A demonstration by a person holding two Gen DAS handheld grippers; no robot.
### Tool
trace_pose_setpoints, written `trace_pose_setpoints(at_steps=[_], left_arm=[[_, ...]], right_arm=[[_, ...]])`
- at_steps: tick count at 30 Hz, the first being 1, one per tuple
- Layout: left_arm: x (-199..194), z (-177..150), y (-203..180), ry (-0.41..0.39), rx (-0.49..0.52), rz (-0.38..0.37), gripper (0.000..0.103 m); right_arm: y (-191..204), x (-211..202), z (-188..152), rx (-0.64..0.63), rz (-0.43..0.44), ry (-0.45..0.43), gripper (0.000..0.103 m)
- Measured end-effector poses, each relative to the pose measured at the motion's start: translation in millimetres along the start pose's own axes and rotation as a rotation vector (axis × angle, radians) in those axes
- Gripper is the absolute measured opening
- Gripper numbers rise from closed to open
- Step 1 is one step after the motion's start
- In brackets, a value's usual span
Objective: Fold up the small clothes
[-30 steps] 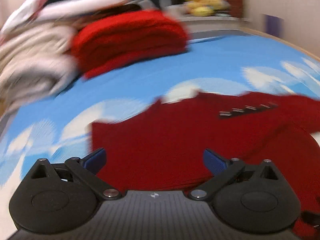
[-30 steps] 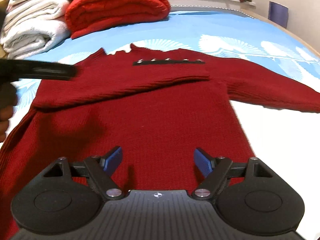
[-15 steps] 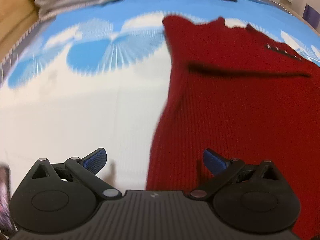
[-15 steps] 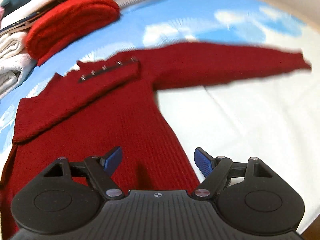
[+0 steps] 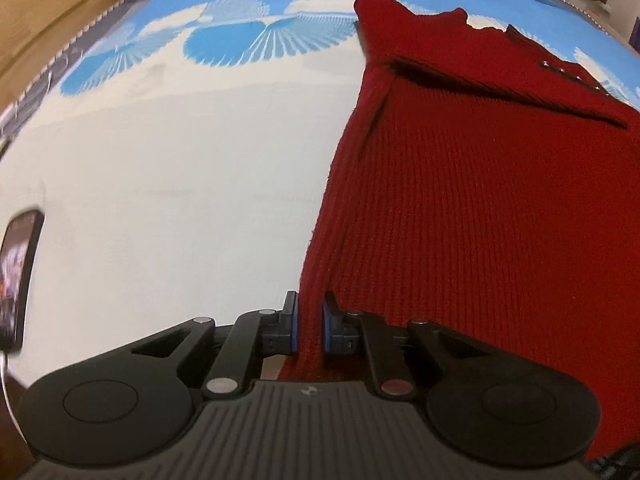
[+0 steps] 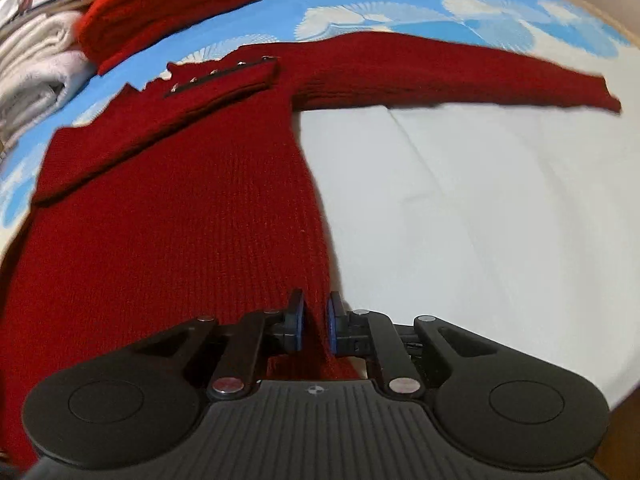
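Red knit sweater [image 5: 480,200] is lying flat on the bed [image 5: 180,200], hem toward the near edge, neckline toward the far edge. One sleeve is lying folded across the chest, its black trim strip with metal studs [image 6: 220,76] facing up. The other sleeve [image 6: 460,72] is stretching straight out toward the bed's right side, lying on the sheet where the white part is meeting the blue-and-white print.

Left gripper [image 5: 310,326] is sitting at the sweater's left bottom corner, near edge of the bed. Jaws have just been closing and are now pinching the side edge of the knit; blue pads [image 5: 295,328] are pressing fabric from both sides.

Right gripper [image 6: 315,326] is doing the same at the right bottom corner: jaws have just been closing, a ridge of red knit is standing clamped between the blue pads [image 6: 299,326].

Folded red blanket [image 6: 168,8] and a stack of white folded textiles [image 6: 36,64] are sitting at the far left corner of the bed, well apart from the sweater's hem. A dark phone-like screen [image 5: 18,276] is showing at the far left in the left wrist view, blurred.
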State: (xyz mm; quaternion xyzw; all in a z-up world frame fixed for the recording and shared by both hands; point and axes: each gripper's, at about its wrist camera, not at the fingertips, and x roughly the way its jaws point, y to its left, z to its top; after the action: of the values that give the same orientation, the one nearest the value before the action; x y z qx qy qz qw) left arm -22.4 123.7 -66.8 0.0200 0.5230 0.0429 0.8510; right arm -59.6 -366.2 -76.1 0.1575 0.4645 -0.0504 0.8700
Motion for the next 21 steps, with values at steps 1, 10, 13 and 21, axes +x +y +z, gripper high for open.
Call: trace_pose_setpoints(at_steps=[1,10,13,21], left_arm=[[-2.5,-5.1,2.5,0.015,-0.009,-0.009,0.012],[-44.6,-13.3,9.3,-0.026,-0.018,0.038,0.033],[-49.8,20.8,-3.1,-0.102,-0.007,-0.018,0.057],[46.7,110.7,-63.9,-0.095,0.058,0.067,0.065]], right_arm=[[-3.3,-7.7,-4.6,-0.004,0.013,0.005,0.011],[-7.6,-21.0,-10.8,-0.078,-0.081,0.003,0.055],[-1.3,-28.9,3.3,-0.024,-0.083,-0.102,0.056],[28.6,-10.9,39.1,0.062,-0.003,-0.138,0.056]])
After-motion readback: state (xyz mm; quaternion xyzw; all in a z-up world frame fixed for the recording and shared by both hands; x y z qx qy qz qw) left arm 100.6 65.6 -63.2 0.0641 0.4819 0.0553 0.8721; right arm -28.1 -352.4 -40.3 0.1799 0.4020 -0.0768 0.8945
